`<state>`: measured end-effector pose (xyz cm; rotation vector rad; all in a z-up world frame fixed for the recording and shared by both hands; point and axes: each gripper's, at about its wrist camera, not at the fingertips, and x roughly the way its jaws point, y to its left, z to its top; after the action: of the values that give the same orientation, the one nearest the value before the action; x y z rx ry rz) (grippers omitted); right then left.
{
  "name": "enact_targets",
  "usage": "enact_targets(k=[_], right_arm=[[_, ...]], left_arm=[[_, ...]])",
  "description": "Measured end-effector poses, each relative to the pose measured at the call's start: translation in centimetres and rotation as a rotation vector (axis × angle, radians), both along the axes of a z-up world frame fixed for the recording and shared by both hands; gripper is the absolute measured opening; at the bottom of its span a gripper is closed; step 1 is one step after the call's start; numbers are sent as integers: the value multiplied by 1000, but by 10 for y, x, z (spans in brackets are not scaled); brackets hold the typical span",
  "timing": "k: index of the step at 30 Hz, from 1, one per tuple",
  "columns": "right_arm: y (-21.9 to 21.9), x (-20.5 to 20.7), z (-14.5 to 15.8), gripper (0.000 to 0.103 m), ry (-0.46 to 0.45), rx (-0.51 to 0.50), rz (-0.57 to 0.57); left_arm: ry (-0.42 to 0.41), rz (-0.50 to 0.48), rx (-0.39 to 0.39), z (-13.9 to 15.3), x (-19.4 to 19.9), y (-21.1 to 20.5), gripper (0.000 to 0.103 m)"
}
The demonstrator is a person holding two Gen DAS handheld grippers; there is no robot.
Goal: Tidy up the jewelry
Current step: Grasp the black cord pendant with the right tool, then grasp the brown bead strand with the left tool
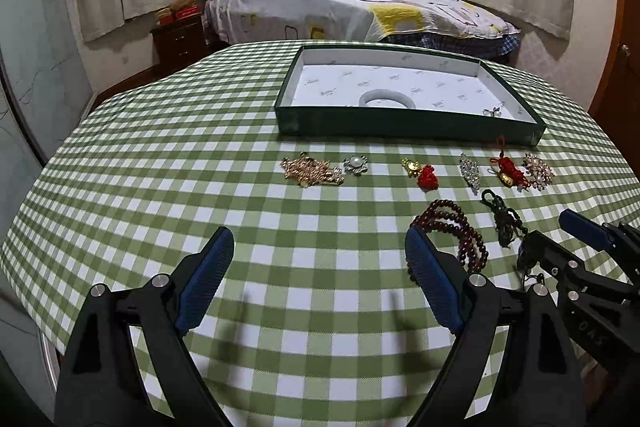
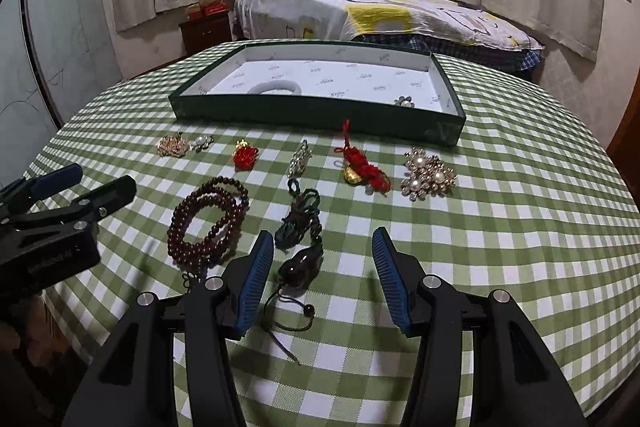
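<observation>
On a green checked tablecloth [image 2: 500, 247], both grippers spread wide, left gripper [image 1: 320, 247] beside red bead bracelet [image 2: 208, 223], right gripper [image 2: 322, 247] over dark cord pendant [image 2: 302, 263], white bangle [image 2: 276, 89] and pearl brooch [image 2: 403, 102] in green tray [image 2: 312, 113].

1. The tablecloth [image 2: 500, 227] looks like smooth, faintly sheeny checked cloth.
2. The tray [image 2: 320, 115] seems to be cardboard: matt dark green outside, white printed paper lining inside.
3. The bangle [image 1: 387, 98] in it is smooth, pale and stone-like.
4. The bead bracelet [image 2: 208, 223] is glossy, dark red, polished wood or similar.
5. The pearl brooch [image 2: 428, 175] glints: shiny metal with lustrous pearly beads.
6. The red knot charm [image 2: 366, 167] is woven cord with a glossy gold piece.
7. The dark pendant [image 2: 302, 265] is a polished stone on matt braided cord.
8. Both grippers, left [image 1: 320, 279] and right [image 2: 322, 275], are matt black plastic with ribbed blue rubbery pads [image 2: 256, 287] and bright metal pins.
</observation>
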<state>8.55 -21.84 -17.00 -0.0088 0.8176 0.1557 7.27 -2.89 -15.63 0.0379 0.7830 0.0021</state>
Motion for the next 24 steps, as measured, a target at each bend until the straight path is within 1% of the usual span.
enact_targets(k=[5, 9, 13, 14, 15, 18, 24], right_arm=[[2, 1, -5, 51, 9, -5, 3], [2, 2, -10, 48, 24, -13, 1], [0, 4, -16, 37, 46, -7, 3], [-1, 4, -15, 32, 42, -4, 4], [-2, 4, -15, 26, 41, -2, 6], [-4, 4, -14, 18, 44, 5, 9], [-15, 3, -13, 18, 43, 10, -16]], left_arm=[[-5, 1, 2, 1, -1, 1, 85], [-3, -13, 7, 0, -1, -2, 85], [5, -17, 7, -3, 0, -4, 85], [7, -18, 6, -3, 0, -4, 85], [10, -20, 5, -4, 1, -4, 85], [15, -26, 7, -6, 1, -6, 85], [14, -56, 6, -7, 1, -17, 85]])
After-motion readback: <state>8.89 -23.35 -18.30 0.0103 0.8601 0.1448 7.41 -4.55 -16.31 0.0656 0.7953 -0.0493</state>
